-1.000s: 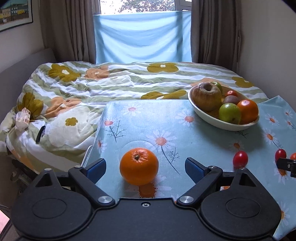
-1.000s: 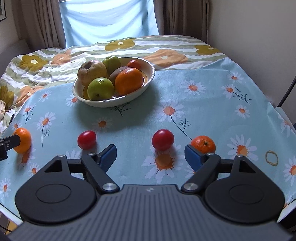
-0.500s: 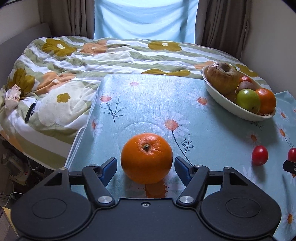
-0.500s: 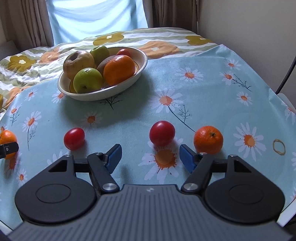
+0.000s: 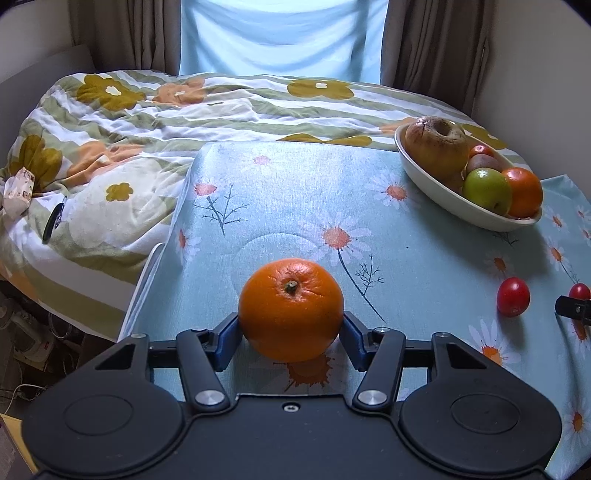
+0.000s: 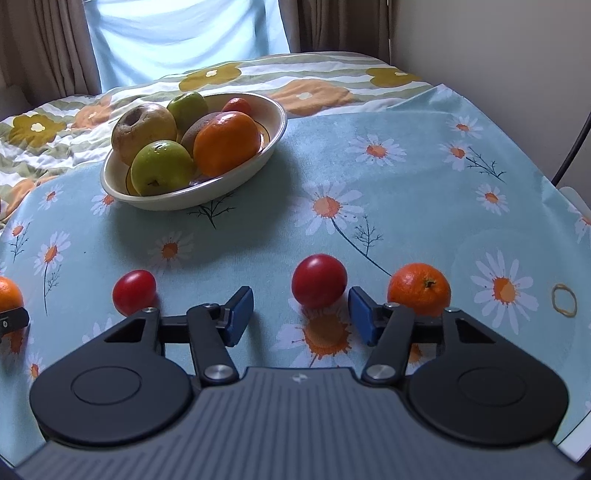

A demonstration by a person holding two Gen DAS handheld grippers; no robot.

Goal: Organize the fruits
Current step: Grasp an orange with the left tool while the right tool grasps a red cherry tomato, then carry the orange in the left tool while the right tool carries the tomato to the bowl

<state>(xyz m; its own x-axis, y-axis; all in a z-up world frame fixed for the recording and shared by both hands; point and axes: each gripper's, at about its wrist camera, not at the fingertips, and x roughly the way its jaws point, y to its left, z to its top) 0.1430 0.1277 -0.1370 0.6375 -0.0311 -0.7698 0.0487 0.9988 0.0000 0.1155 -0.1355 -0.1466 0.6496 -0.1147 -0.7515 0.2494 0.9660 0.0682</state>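
You are working in a home bedroom. Beyond your desk, draped in a pale blue daisy-print cloth (image 5: pixel 295 206), lies a bed under a rumpled quilt with green stripes and yellow and orange flowers (image 5: pixel 155 122). Brown curtains (image 5: pixel 122 33) frame a window covered with light blue fabric (image 5: pixel 280 37). A cream oval bowl of fruit (image 6: pixel 236 173) sits on the desk.

A rubber band (image 6: pixel 563 300) lies near the tabletop's (image 6: pixel 388 206) right edge. A flowered duvet (image 5: pixel 155 125) covers the bed beyond its far edge.
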